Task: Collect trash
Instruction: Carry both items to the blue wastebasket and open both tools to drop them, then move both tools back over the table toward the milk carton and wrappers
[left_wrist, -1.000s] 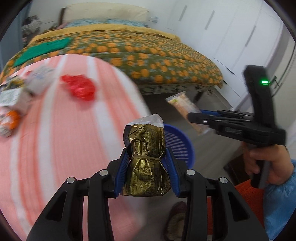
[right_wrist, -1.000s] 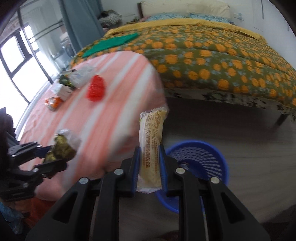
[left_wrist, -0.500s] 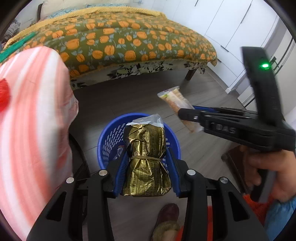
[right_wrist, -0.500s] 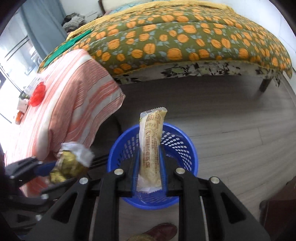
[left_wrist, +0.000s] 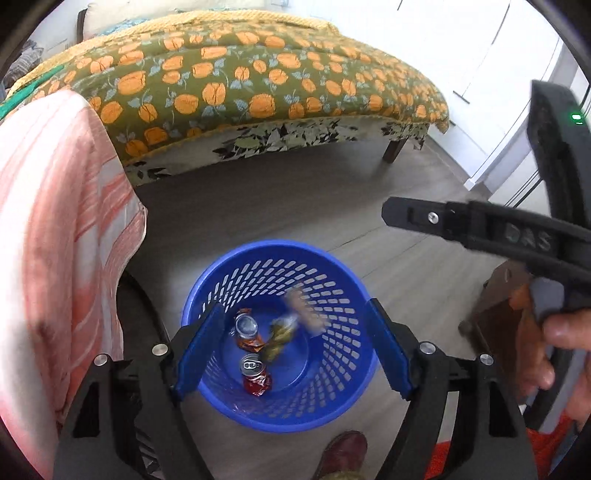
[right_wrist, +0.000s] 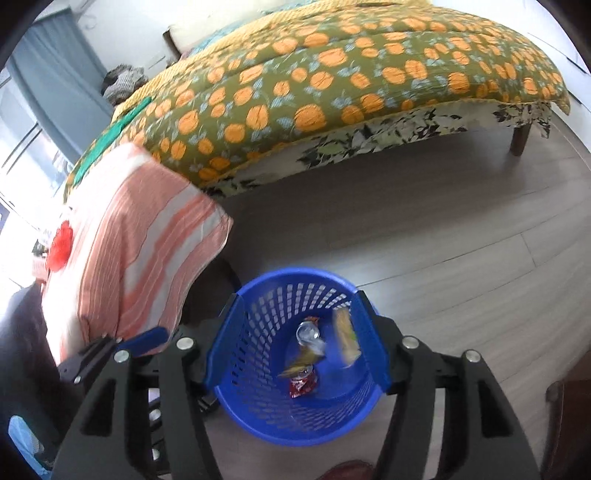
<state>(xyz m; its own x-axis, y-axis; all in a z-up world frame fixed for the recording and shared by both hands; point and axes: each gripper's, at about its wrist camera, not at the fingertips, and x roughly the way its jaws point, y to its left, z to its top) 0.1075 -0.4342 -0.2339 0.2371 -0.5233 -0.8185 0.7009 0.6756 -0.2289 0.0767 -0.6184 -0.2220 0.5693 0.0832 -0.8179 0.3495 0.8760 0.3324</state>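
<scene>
My left gripper (left_wrist: 294, 308) hangs over the blue mesh basket (left_wrist: 332, 402), its jaws opening with nothing between the pads. A gold foil packet (left_wrist: 280, 334) and a blurred beige snack wrapper (left_wrist: 304, 308) are dropping inside, above two crushed cans (left_wrist: 255, 371). In the right wrist view my right gripper (right_wrist: 298, 297) is also over the basket (right_wrist: 295, 275), jaws opening and empty, with the beige wrapper (right_wrist: 347, 339) and gold packet (right_wrist: 303, 360) below it. The right gripper (left_wrist: 391, 214) reaches in from the right, held by a hand (left_wrist: 561, 332).
A table under a pink striped cloth (right_wrist: 140, 240) stands left of the basket, with a red wrapper (right_wrist: 61, 245) on it. Behind is a bed with an orange-patterned cover (left_wrist: 258, 92). A shoe (left_wrist: 343, 454) is by the basket, dark wooden furniture (left_wrist: 498, 314) to the right.
Both grippers swung from the table to above the basket, then opened. The gold packet left the left gripper and the beige wrapper left the right; both are falling into the basket.
</scene>
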